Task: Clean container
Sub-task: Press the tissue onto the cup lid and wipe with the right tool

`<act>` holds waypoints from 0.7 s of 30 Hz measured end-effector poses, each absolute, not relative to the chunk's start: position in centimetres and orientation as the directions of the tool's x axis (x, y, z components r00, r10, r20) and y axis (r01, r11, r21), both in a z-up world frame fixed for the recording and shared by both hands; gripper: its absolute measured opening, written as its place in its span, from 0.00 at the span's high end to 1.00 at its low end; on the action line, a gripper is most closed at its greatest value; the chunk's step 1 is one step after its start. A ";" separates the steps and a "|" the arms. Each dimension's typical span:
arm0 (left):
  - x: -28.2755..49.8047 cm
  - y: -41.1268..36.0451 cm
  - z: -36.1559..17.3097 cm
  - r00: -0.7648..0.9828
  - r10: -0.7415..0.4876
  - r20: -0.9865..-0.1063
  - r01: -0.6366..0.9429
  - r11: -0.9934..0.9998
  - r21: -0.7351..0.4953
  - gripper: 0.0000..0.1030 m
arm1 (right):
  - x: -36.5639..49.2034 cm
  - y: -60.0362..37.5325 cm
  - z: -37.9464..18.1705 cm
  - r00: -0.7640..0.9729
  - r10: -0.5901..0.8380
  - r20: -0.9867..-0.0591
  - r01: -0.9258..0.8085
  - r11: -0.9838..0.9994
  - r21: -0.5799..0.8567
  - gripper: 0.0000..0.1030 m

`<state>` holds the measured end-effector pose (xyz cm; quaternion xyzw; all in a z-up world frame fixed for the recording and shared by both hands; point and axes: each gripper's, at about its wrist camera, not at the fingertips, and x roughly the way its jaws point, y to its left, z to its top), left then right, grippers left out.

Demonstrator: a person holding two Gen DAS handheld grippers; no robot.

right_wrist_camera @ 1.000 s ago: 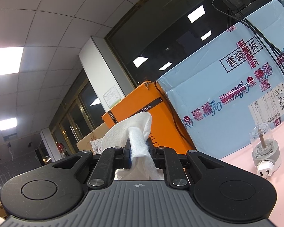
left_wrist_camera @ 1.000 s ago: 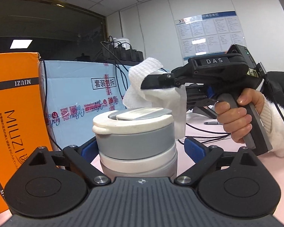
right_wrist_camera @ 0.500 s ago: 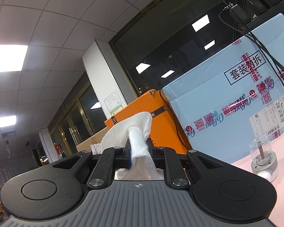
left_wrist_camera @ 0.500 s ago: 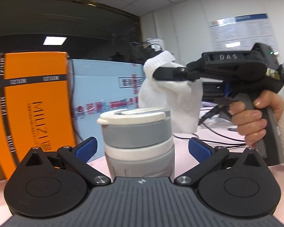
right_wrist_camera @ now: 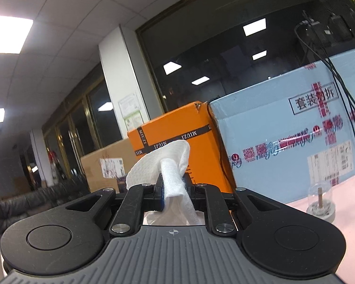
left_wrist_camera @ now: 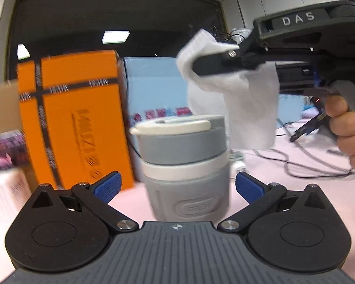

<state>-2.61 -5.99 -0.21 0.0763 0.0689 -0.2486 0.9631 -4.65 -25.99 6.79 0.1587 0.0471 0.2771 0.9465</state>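
A grey container [left_wrist_camera: 184, 163] with a white and grey lid [left_wrist_camera: 175, 125] stands upright on the pink table [left_wrist_camera: 284, 189]. My left gripper [left_wrist_camera: 177, 184] is open, its blue pads [left_wrist_camera: 107, 185] on either side of the container with small gaps. In the left wrist view, my right gripper [left_wrist_camera: 196, 67] hovers above and to the right of the lid, shut on a white cloth [left_wrist_camera: 248, 108] that hangs down beside the lid. From the right wrist view the cloth [right_wrist_camera: 163, 163] bulges out of the shut right gripper [right_wrist_camera: 172, 189]; the container is hidden there.
An orange box [left_wrist_camera: 71, 120] and a light blue box [right_wrist_camera: 284, 142] stand behind the container, with a brown carton [right_wrist_camera: 106, 165] further left. Cables [left_wrist_camera: 307, 163] trail on the table at right. A small glass-domed device [right_wrist_camera: 320, 201] sits near the blue box. A hand [left_wrist_camera: 350, 127] holds the right gripper.
The left gripper's pads have drawn away from the container and the view has swung left. The right gripper with the cloth has come closer, staying above the lid's right side.
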 end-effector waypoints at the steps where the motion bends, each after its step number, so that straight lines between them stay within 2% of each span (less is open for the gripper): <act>1: -2.4 -5.9 -0.3 0.862 -0.475 -0.176 0.496 0.862 0.105 0.00 | -4.5 -25.6 7.1 0.843 0.537 -0.018 -0.506 0.805 0.310 0.88; 9: -2.6 -5.5 -0.4 0.872 -0.464 -0.157 0.480 0.873 0.086 0.00 | -3.1 -22.5 7.1 0.852 0.498 -0.160 -0.456 0.857 0.241 0.88; 13: -3.2 -6.3 -0.3 0.875 -0.473 -0.103 0.484 0.860 0.160 0.00 | -2.9 -21.1 7.6 0.850 0.490 -0.194 -0.456 0.869 0.195 0.88; 15: -3.6 -6.7 -0.3 0.878 -0.472 -0.079 0.477 0.853 0.210 0.03 | -2.7 -20.3 7.9 0.847 0.488 -0.212 -0.458 0.872 0.176 0.88; 17: -3.8 -6.9 -0.3 0.873 -0.480 -0.086 0.486 0.844 0.227 0.12 | -2.4 -19.7 7.8 0.846 0.480 -0.233 -0.454 0.877 0.161 0.88; 21: -3.9 -6.9 -0.4 0.871 -0.483 -0.093 0.491 0.842 0.223 0.18 | -2.5 -19.2 7.5 0.853 0.463 -0.241 -0.440 0.886 0.144 0.88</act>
